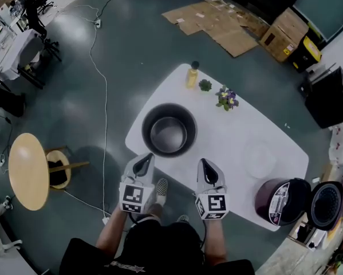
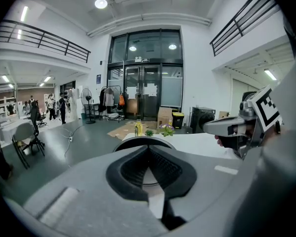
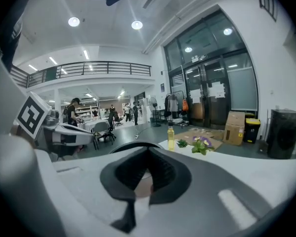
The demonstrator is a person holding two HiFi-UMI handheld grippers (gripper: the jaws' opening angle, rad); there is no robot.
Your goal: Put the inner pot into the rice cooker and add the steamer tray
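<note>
Left claw [image 1: 146,156], right claw [image 1: 205,162], both closed, face one inner pot [image 1: 169,135].

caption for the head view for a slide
Left gripper and right gripper, both shut, point at the pot on the table; cooker open at right.

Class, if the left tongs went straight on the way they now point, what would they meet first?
Most likely the near wall of the inner pot, standing on the white table just ahead of the left tongs; depth is unclear.
</note>
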